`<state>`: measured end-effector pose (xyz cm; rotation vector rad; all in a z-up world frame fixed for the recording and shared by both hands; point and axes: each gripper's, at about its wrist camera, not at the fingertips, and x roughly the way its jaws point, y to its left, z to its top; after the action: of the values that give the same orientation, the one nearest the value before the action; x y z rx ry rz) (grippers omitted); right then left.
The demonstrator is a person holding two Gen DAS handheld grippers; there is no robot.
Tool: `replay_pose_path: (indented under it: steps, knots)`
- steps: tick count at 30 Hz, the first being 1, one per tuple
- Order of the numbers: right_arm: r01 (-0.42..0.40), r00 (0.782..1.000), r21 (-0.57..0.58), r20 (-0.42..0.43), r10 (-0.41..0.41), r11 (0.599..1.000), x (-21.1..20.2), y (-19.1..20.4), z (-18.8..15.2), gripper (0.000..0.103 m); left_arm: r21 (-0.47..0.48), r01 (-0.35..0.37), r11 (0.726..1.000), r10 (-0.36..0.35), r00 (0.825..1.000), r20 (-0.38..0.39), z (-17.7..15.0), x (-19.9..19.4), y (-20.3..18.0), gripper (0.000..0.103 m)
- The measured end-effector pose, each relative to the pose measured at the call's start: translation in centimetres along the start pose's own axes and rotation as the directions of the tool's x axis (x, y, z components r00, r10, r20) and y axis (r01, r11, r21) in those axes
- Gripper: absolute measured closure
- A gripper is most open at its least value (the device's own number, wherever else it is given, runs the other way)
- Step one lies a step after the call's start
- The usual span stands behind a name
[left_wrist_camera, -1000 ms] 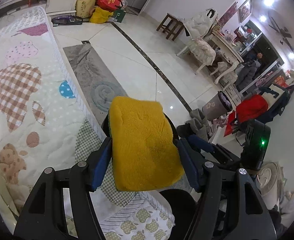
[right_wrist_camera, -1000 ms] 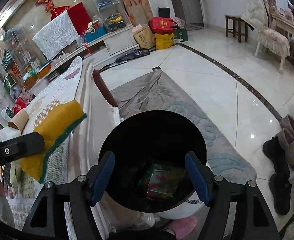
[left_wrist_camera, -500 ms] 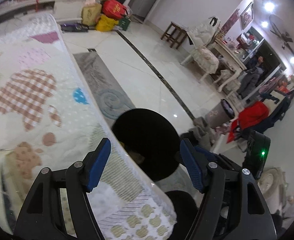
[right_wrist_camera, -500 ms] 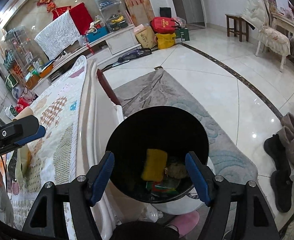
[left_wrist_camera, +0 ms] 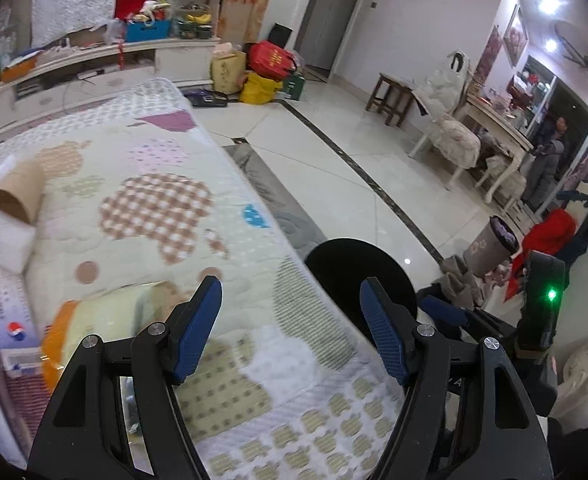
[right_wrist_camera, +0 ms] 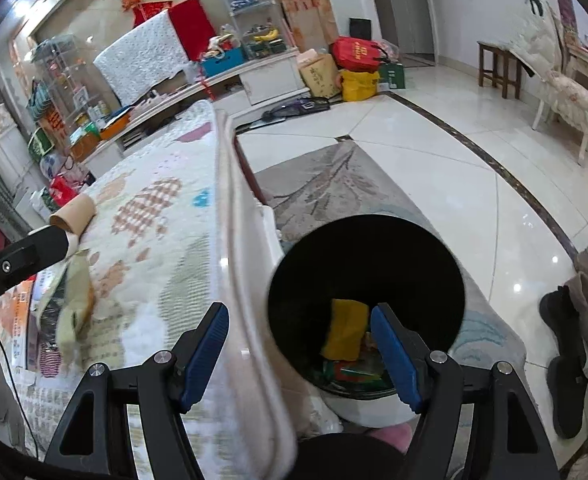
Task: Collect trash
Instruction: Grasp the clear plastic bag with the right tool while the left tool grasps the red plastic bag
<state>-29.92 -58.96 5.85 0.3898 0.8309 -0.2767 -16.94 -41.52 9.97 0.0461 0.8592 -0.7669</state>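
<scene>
A black trash bin [right_wrist_camera: 368,256] stands on the floor beside the quilted table [right_wrist_camera: 153,216]; it also shows in the left wrist view [left_wrist_camera: 358,276]. A yellow sponge [right_wrist_camera: 344,330] lies inside it on colourful wrappers. My left gripper [left_wrist_camera: 291,330] is open and empty above the quilt's edge. My right gripper [right_wrist_camera: 300,346] is open and empty over the bin's near rim. On the quilt lie a cardboard tube [left_wrist_camera: 15,194], a white foam block [left_wrist_camera: 1,238] and a clear plastic wrapper [left_wrist_camera: 105,320]. The left gripper's finger [right_wrist_camera: 21,254] shows at the left of the right wrist view.
Printed leaflets [left_wrist_camera: 3,328] lie at the quilt's left edge. A grey rug [right_wrist_camera: 334,184] lies under the bin. Boots [right_wrist_camera: 570,320] stand on the floor at right. Another small bin [left_wrist_camera: 494,250], chairs [left_wrist_camera: 450,136] and bags [left_wrist_camera: 269,68] stand farther off.
My left gripper opened and dropped the yellow sponge into the bin, then swung left over the quilt. My right gripper drifted slightly left, staying open.
</scene>
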Motion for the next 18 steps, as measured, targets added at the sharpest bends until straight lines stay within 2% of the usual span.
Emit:
replay_pose_path:
  steps: [5, 11, 18]
  knots:
    - [-0.032, 0.999, -0.040, -0.003, 0.032, 0.999, 0.0, 3.1, 0.2, 0.026, -0.008, -0.059, 0.998, 0.059, 0.998, 0.032, -0.5, -2.3, 1.9, 0.032]
    - [-0.081, 0.997, -0.097, -0.019, 0.079, 0.992, 0.5, 7.0, 0.4, 0.025, -0.052, -0.082, 0.995, 0.084, 0.995, 0.049, -1.4, -5.1, 4.8, 0.032]
    - [-0.156, 0.987, -0.137, -0.061, 0.149, 0.978, 1.6, 11.5, 0.3, 0.025, -0.092, -0.139, 0.986, 0.145, 0.987, 0.069, -2.3, -8.9, 9.1, 0.032]
